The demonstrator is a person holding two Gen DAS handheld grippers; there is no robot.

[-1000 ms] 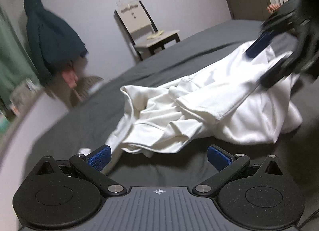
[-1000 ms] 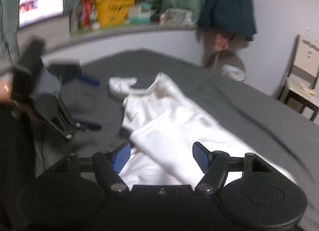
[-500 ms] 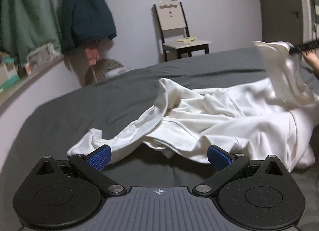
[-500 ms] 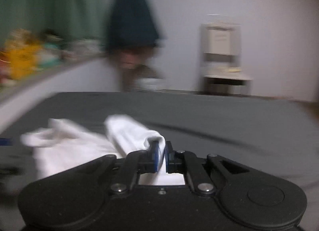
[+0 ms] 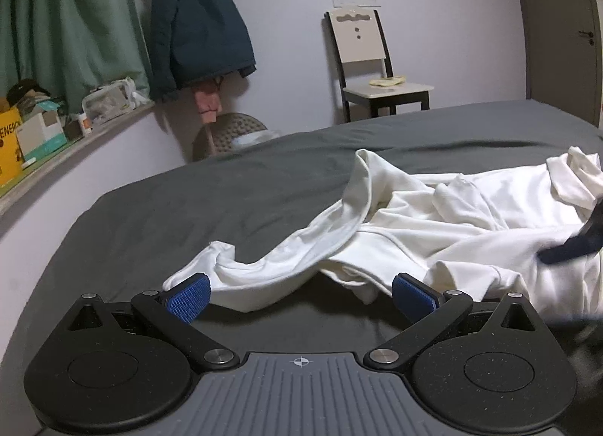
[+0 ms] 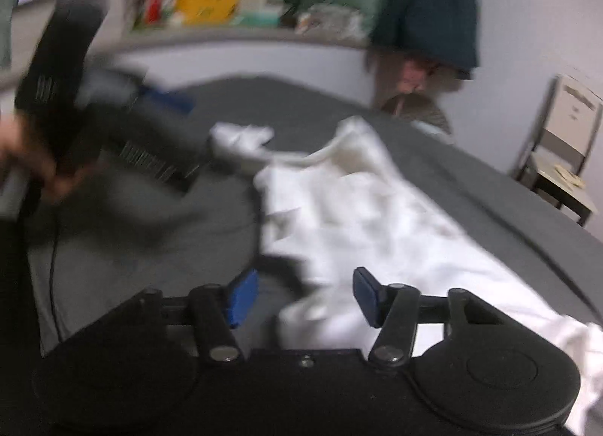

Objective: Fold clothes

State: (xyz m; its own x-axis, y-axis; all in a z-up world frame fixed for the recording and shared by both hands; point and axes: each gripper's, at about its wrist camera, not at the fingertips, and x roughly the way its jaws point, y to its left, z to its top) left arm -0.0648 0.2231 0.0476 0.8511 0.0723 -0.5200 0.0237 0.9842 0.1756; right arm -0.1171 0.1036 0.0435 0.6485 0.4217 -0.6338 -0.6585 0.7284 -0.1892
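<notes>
Nearest the left wrist camera, the left tool [image 5: 299,294] has its blue ribbed pads [image 5: 188,297] spread wide apart with nothing between them; it hovers low over the dark grey bed sheet [image 5: 211,206]. Just beyond the left pad lies the cuff end of a crumpled white long-sleeved garment [image 5: 433,232], whose sleeve runs from there up to the bunched body spread toward the right side of the bed. A dark blurred shape at the right edge of that view overlaps the cloth; what it is cannot be told.

In the right wrist view, which is smeared by motion, the right tool [image 6: 303,298] also has its blue pads [image 6: 243,298] parted, and a fold of the white garment [image 6: 361,210] lies between and just beyond them without being pinched. The left tool [image 6: 150,134] shows there as a dark blur over the sheet [image 6: 150,247], beside the sleeve end, held by a hand [image 6: 34,168] at the left edge.

Farther back, a pale ledge [image 5: 56,157] along the bed carries boxes and clutter under a green curtain [image 5: 64,21]. A dark teal padded jacket [image 5: 199,17] hangs on the lilac wall, and a dark-framed wooden chair with a cream seat and back [image 5: 373,70] stands behind the bed.
</notes>
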